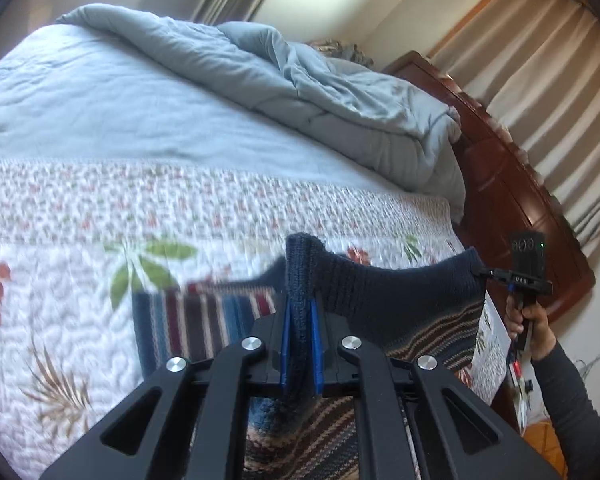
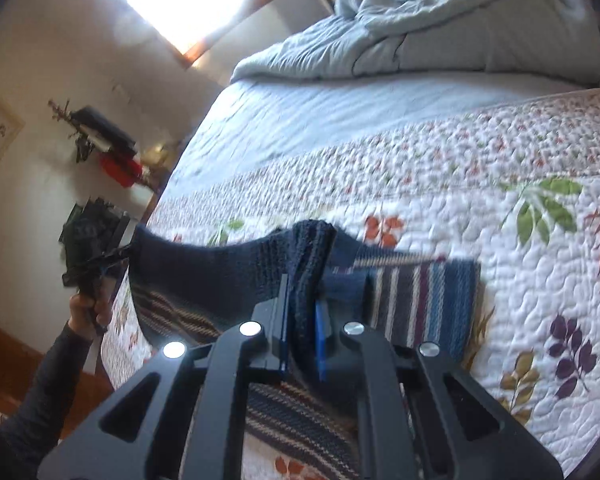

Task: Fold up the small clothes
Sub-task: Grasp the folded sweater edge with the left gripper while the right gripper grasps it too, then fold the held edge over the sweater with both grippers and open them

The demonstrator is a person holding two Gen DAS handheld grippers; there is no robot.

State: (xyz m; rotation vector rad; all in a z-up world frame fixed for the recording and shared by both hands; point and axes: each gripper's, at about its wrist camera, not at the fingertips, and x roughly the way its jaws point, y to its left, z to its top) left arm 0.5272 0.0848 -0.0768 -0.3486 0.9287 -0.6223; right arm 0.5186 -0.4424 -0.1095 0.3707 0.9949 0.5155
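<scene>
**Hand-held gripper pair lifts striped sweater by its hem**

Left hand-held gripper (image 1: 300, 328), at lower centre of its own view, is closed on a bunched navy edge of the sweater (image 1: 400, 300). The right hand-held gripper (image 2: 302, 320) pinches the same ribbed edge further along; in the left view it shows at the right margin (image 1: 485, 271), gripping the corner. The edge hangs stretched between them above the quilt (image 1: 60, 320), while a striped sleeve (image 1: 204, 320) lies flat on the bed.

Judged from here, the thick knit could slip from one pinch if the two pull apart too hard, and the hanging body could bunch and crease as it is laid over.

Count: one sweater, two hand-held grippers, one rumpled blue duvet (image 1: 300, 92), one wooden headboard (image 1: 512, 200).
</scene>
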